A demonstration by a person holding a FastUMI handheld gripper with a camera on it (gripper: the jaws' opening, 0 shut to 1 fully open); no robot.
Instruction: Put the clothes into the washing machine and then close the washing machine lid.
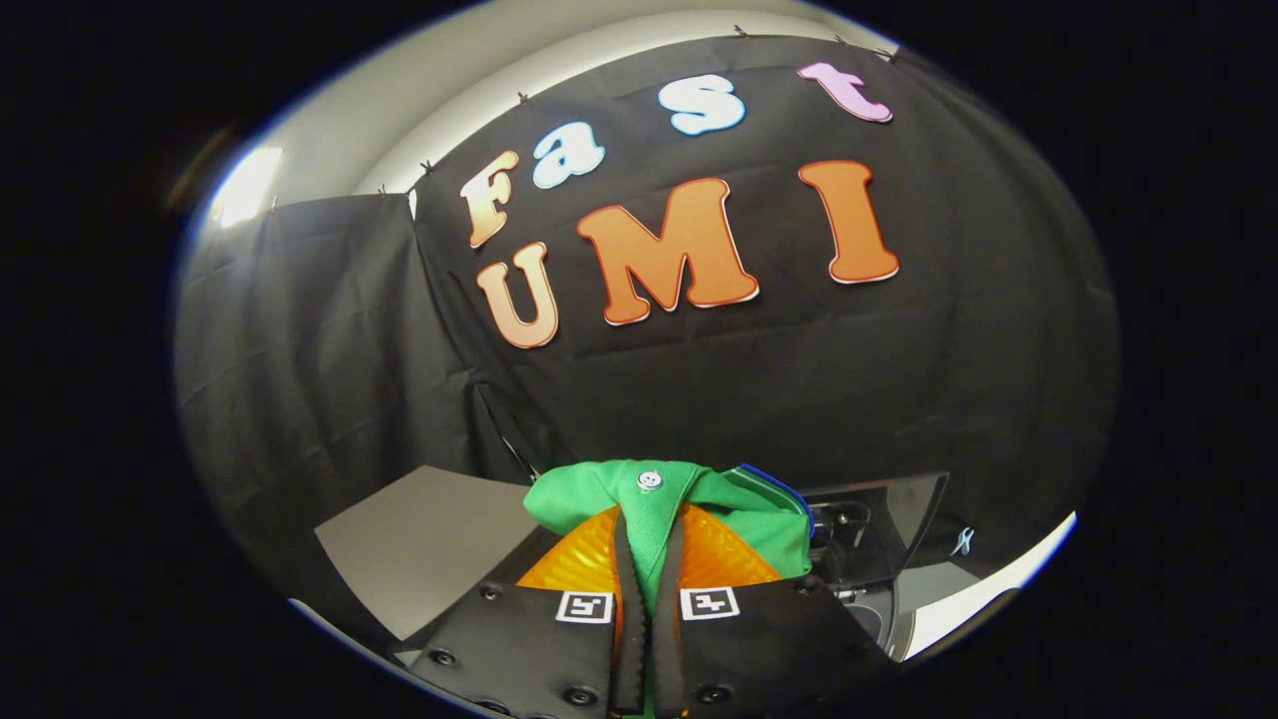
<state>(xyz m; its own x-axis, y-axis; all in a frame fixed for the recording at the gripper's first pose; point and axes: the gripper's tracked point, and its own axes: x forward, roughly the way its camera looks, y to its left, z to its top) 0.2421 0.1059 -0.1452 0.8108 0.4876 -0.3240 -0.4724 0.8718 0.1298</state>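
Observation:
A green garment (667, 504) with a white button and a blue trim hangs bunched between my two fingers. My gripper (649, 584) is shut on it, both pads pressing a fold of the green cloth. Behind the garment to the right stands the washing machine's raised dark lid (899, 524), with part of the machine's pale top (958, 604) below it. The drum opening is hidden by the garment and my fingers.
A grey flat panel (424, 544) lies to the left, below and beyond my fingers. The black cloth wall rises close behind everything. A pale ceiling strip runs above it.

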